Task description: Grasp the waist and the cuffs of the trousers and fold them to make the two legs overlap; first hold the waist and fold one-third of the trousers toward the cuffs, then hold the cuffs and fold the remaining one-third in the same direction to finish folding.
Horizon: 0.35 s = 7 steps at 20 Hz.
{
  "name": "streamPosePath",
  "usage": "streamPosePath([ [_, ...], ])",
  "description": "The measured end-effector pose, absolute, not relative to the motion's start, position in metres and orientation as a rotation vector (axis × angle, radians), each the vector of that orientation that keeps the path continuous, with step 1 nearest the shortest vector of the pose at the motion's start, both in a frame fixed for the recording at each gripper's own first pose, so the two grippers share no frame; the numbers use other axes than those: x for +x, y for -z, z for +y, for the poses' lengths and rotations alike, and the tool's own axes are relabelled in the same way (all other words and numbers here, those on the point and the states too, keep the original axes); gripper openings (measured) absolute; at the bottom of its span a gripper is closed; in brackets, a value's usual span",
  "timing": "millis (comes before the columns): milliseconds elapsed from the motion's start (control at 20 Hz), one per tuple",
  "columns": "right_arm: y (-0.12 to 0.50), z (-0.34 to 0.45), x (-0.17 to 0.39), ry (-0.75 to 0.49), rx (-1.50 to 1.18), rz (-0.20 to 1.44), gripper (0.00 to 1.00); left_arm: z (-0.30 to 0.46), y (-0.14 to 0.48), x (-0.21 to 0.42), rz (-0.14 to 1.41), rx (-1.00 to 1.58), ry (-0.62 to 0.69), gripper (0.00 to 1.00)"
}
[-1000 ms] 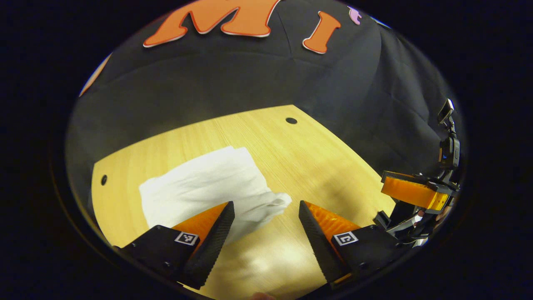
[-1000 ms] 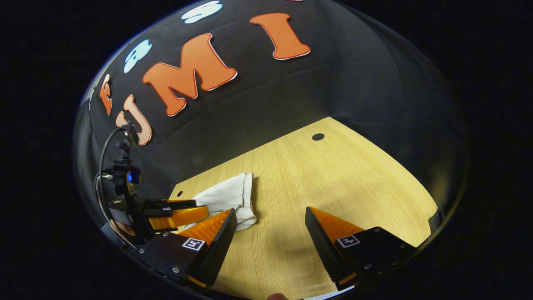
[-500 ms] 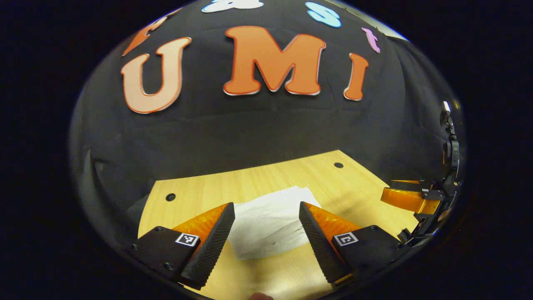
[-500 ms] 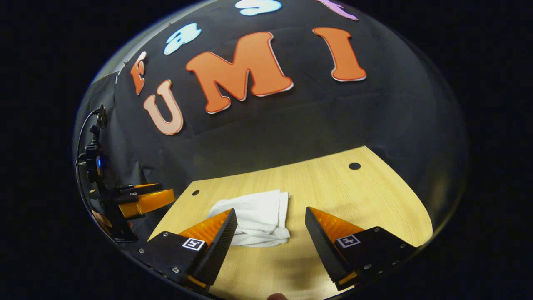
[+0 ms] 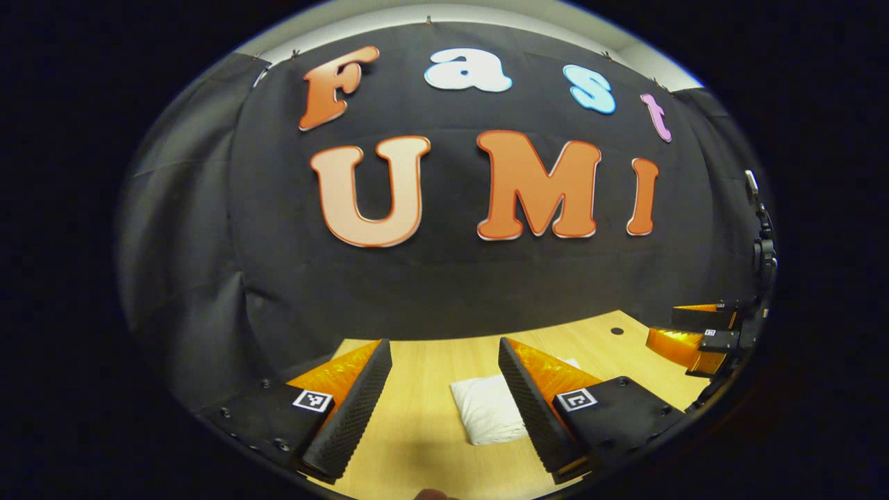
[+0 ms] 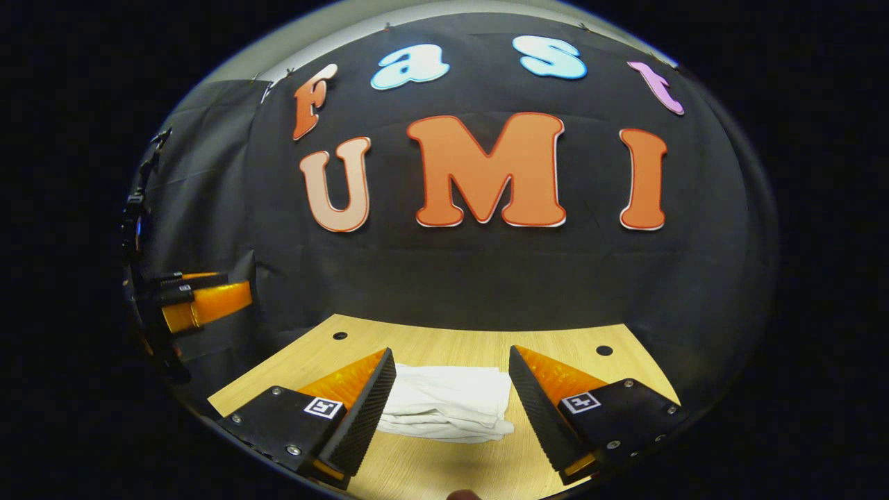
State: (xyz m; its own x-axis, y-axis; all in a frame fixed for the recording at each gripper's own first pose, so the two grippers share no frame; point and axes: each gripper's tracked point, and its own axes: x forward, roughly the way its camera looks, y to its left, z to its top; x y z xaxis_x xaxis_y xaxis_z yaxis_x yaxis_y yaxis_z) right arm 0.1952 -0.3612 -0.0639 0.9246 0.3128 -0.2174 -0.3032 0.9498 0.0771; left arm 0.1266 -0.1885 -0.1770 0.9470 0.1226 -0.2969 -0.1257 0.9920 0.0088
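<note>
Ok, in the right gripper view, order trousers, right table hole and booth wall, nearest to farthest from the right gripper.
1. Trousers, folded, between the open right gripper's fingers.
2. Right table hole, beyond, to the right.
3. Booth wall, behind the table.

Left gripper view: the folded trousers (image 5: 486,410) are partly hidden behind a finger (image 5: 531,410). The right gripper (image 5: 694,333) is cut off at the edge. Right gripper view: the trousers' (image 6: 451,403) left end tucks behind a finger (image 6: 361,410).

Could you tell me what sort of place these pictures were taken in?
Most likely a staged recording booth, not a home: a black cloth wall hangs behind a bare wooden table, where only folded white trousers lie.
</note>
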Motion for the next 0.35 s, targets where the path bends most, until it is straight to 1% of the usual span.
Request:
streamPosePath([
  [150, 0.05, -0.337, 0.185, -0.341, -0.004, 0.19, 0.98, -0.189, 0.168, 0.126, 0.243, -0.019, -0.148, 1.0],
  [350, 0.027, -0.329, 0.181, -0.323, 0.014, 0.136, 0.99, -0.183, 0.16, 0.117, 0.18, 0.002, -0.168, 1.0],
])
